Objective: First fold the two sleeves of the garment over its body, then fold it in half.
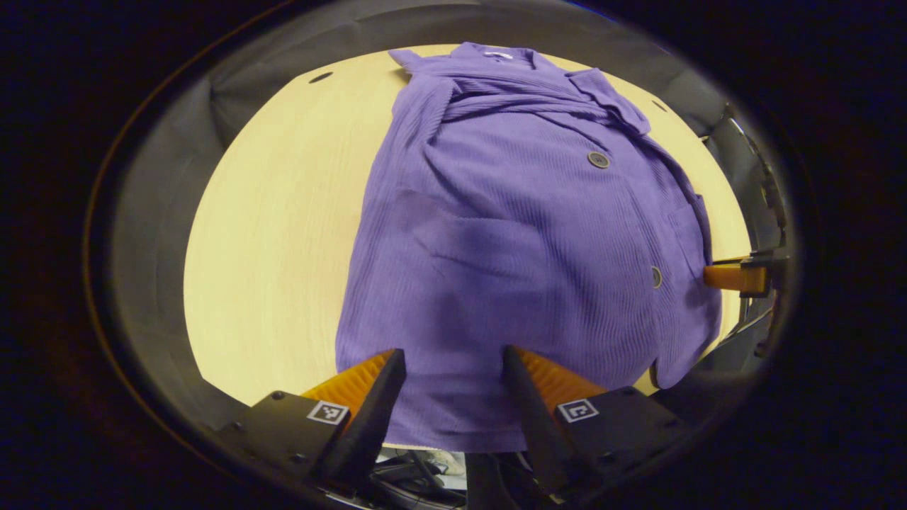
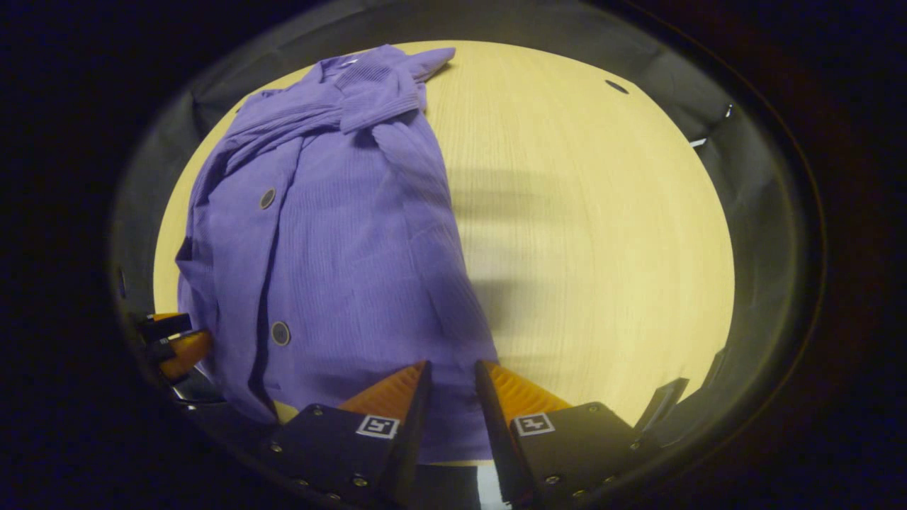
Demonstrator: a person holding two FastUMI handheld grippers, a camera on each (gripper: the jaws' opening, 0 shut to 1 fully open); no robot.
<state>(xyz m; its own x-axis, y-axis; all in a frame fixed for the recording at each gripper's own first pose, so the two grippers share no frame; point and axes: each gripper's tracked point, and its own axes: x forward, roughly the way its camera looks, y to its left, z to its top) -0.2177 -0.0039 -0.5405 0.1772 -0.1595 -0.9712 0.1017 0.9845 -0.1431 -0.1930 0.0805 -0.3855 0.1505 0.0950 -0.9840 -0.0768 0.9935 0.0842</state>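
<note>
garment: purple button-up shirt (image 1: 524,234) lying flat on the wooden table (image 1: 283,234), both sleeves look already crossed over the chest just below the collar (image 1: 496,53)

long axis: runs straight away from both grippers, hem at the near table edge, collar at the far end, so the half-fold would carry hem toward collar, I'd guess

left gripper (image 1: 453,368): sits at the hem, fingers spread apart with shirt fabric showing between them, not pinching anything as far as I can see

right gripper (image 2: 452,379): also at the hem, toward the shirt's other bottom corner, fingers parted by a narrower gap, cloth between them but can't say it's gripped

who's nearer: pretty much a tie, each is at its own side of the hem

buttons (image 1: 599,159): face up, so the front is up

next bit: probably both close on the hem corners
</note>
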